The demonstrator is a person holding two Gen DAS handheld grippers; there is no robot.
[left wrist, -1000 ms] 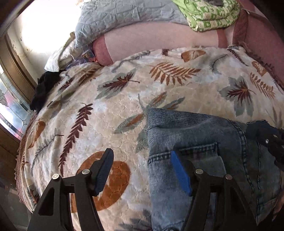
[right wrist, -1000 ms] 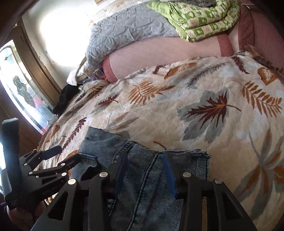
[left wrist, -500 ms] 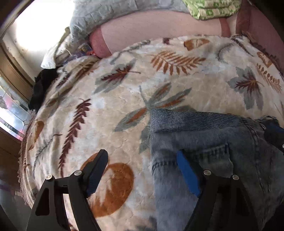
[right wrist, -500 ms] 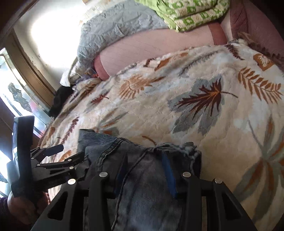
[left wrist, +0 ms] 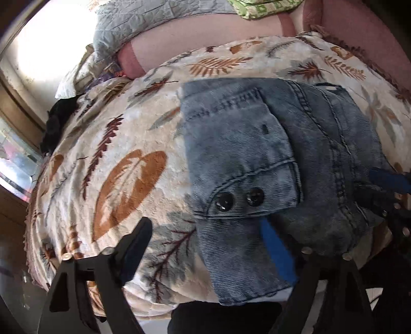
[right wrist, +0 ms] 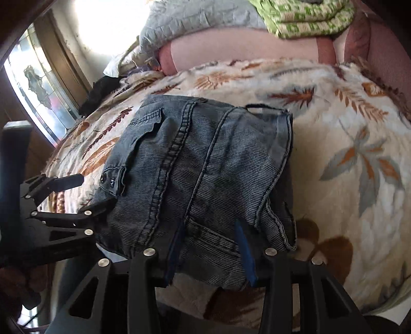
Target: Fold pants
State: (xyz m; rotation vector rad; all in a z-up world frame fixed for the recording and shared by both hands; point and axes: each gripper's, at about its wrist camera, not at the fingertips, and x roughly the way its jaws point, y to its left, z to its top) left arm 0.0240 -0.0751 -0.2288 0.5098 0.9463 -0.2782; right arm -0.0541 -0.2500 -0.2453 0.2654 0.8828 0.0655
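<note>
Leaf-print blanket bears folded jeans.

Open blanket beside pants

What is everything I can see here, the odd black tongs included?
Jeans: one pair, faded blue denim, folded on the blanket near its front edge.
Blanket: one, cream with brown and grey leaves, covering the bed.
Quilt: one, grey, piled at the far end.
Green cloth: one, green and white print, folded, far right.
Dark garment: one, black, at the far left edge of the bed.
Window: one, patterned glass, on the left.
Left tongs: black with blue pads, open; jaws have just been widening, one pad over the jeans.
Right tongs: black with blue pads, jeans between the pads.
</note>
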